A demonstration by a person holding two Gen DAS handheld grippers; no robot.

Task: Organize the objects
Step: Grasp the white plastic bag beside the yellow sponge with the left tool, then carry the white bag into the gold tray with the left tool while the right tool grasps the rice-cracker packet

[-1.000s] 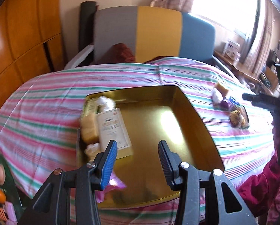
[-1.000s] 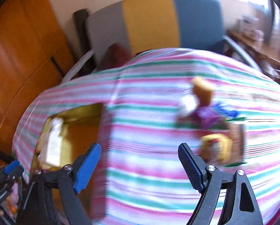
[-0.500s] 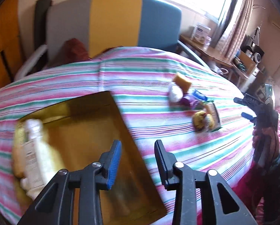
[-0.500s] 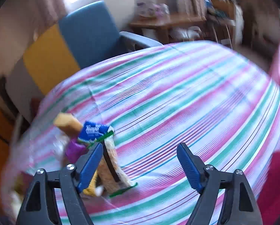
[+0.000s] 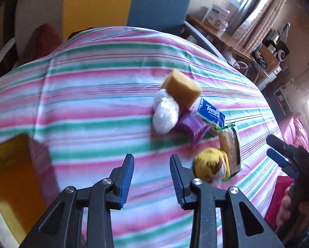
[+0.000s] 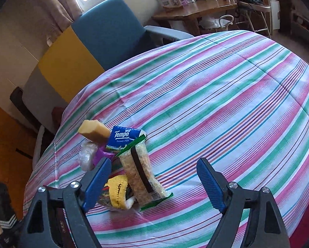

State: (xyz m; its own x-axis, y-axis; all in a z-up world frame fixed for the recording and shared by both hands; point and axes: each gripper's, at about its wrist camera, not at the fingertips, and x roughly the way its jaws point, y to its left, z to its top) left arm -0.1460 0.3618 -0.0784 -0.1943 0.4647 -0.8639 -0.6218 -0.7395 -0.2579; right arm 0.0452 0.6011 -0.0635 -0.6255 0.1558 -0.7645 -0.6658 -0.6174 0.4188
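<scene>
Here the loose things sit bunched on the striped pink, green and white tablecloth (image 6: 226,95): a tan sponge block (image 5: 182,87), a white crinkled plastic bundle (image 5: 165,112), a purple wrapper (image 5: 192,126), a blue Tempo tissue pack (image 6: 124,137), a clear green-edged snack packet (image 6: 142,173) and a yellow knitted roll (image 5: 211,165). The left gripper (image 5: 151,177), narrowly parted after just opening slightly, holds nothing. The right gripper (image 6: 152,184) gapes wide and empty, just beside the packet. The gold tray (image 5: 11,175) lies well apart, so probably best to lift one piece cleanly, clamping its narrow sides.
</scene>
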